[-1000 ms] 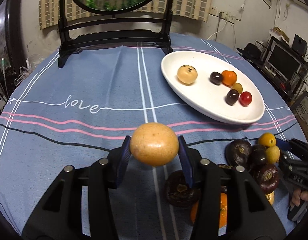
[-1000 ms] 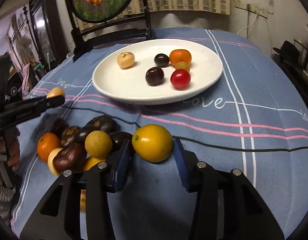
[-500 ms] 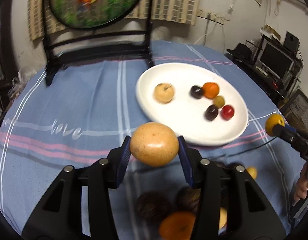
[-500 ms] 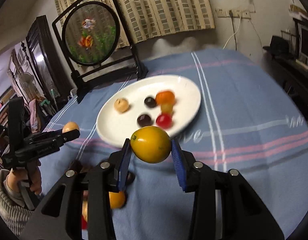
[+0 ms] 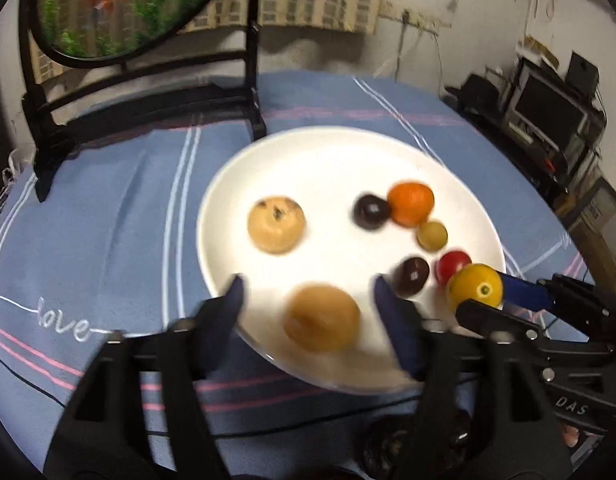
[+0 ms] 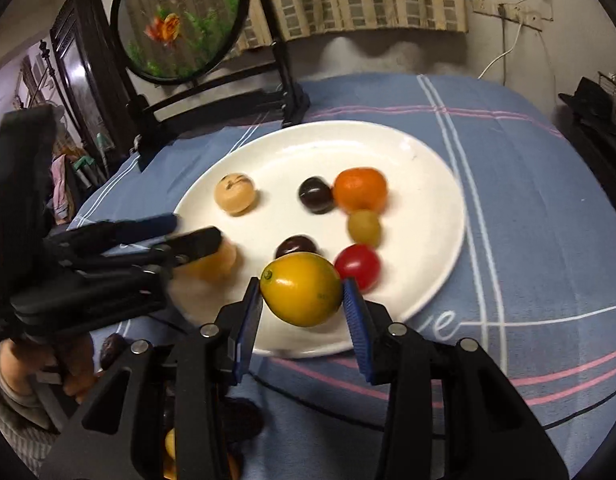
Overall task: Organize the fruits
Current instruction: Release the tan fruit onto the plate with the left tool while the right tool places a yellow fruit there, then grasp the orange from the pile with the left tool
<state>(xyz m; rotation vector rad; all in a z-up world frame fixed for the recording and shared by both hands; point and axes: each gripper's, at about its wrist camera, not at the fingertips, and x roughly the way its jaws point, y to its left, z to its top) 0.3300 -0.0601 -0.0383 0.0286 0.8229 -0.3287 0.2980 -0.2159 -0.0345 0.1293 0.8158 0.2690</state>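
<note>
My left gripper [image 5: 308,292] hangs over the near rim of the white plate [image 5: 332,168], and its jaws are opening. The tan round fruit [image 5: 322,318] lies blurred between them, with a gap on each side and no pad pressing it. My right gripper [image 6: 301,296] is shut on a yellow fruit [image 6: 301,288] above the plate's [image 6: 408,184] near edge. In the right wrist view the left gripper [image 6: 187,232] reaches in from the left with the tan fruit [image 6: 211,260] under it. On the plate lie a pale fruit [image 5: 275,224], an orange [image 5: 411,203], two dark plums, a green fruit and a red one [image 5: 452,266].
A round fish screen on a black stand [image 5: 147,80] rises behind the plate. Loose dark and orange fruits [image 6: 239,420] lie on the blue cloth near me, below the grippers. A person's hand [image 6: 75,364] holds the left gripper. Shelves with electronics [image 5: 548,112] stand at the right.
Both grippers have come forward from the loose fruit pile to the plate. The left jaws have spread and the tan fruit has left their pads. The right still holds the yellow fruit.
</note>
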